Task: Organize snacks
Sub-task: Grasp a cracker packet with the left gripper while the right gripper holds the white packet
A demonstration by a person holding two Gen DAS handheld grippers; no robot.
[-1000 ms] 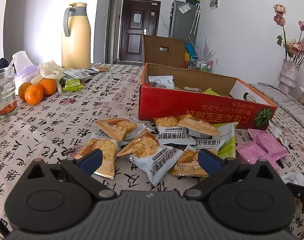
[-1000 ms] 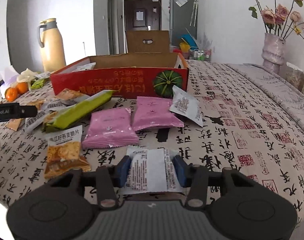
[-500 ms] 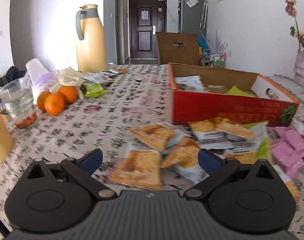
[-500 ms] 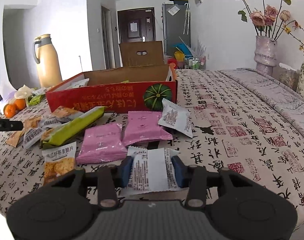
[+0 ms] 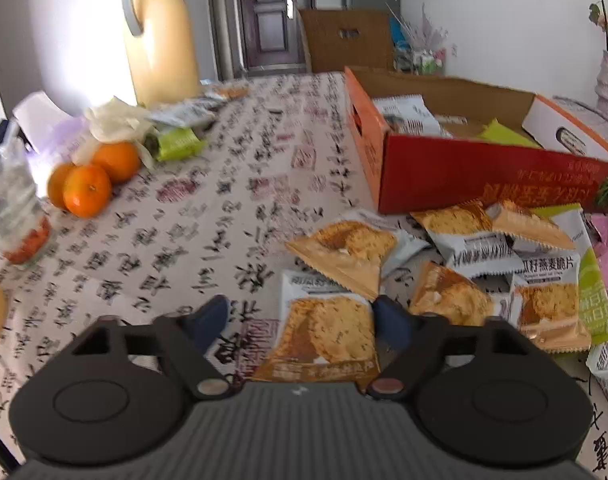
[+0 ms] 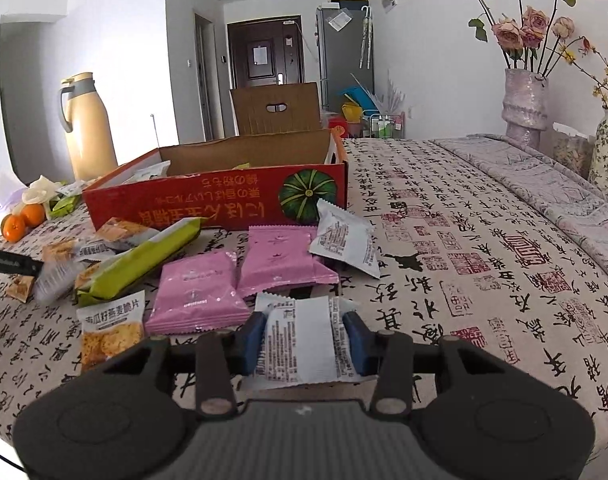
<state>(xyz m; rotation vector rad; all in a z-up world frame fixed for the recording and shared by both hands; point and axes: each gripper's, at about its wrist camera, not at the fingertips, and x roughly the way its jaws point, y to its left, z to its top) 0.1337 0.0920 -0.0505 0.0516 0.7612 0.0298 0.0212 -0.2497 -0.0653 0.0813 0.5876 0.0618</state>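
Note:
An open red cardboard box (image 5: 484, 176) holds a few snack packets; it also shows in the right wrist view (image 6: 207, 200). Several orange-and-white oat crisp packets (image 5: 464, 248) lie in front of it. My left gripper (image 5: 299, 324) is open, low over the table, its jaws on either side of one oat crisp packet (image 5: 328, 332), and its right finger touches the packet's edge. My right gripper (image 6: 304, 336) is shut on a white snack packet (image 6: 299, 340), held just above the table. Two pink packets (image 6: 239, 272), a green packet (image 6: 139, 256) and another white packet (image 6: 344, 240) lie ahead.
A tan thermos jug (image 5: 159, 36), oranges (image 5: 87, 184), a glass (image 5: 11, 204) and tissue sit at the left. Vases with roses (image 6: 524, 100) stand at the far right. A patterned cloth (image 6: 464, 240) covers the table. The left gripper's tip (image 6: 11, 266) shows at the left edge.
My left gripper moved left and down to the nearest oat crisp packet and narrowed its jaws around it. My right gripper stayed shut on the white packet and lifted it slightly.

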